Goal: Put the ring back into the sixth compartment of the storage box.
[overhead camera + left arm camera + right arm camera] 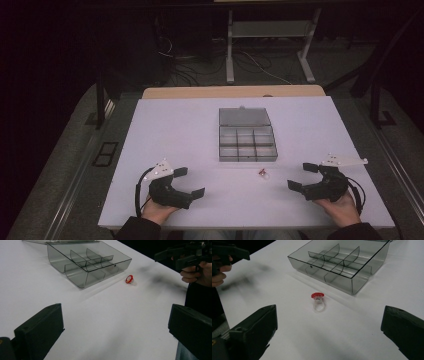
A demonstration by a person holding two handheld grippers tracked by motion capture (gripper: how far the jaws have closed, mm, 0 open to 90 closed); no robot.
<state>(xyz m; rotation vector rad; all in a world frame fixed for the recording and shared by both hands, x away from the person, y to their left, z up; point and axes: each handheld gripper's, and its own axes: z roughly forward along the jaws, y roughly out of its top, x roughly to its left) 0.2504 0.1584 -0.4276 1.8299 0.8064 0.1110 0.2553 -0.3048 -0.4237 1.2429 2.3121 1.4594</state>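
The right gripper (329,332) and left gripper (115,332) both hover wide and empty. Between them, on the desk (175,130) just before the open box (247,144), lies a small ring (318,301): probably light, slippery, best pinched across its red top.

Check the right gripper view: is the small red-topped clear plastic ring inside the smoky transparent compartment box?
No, the small red-topped clear plastic ring lies on the white table, apart from the smoky transparent compartment box.
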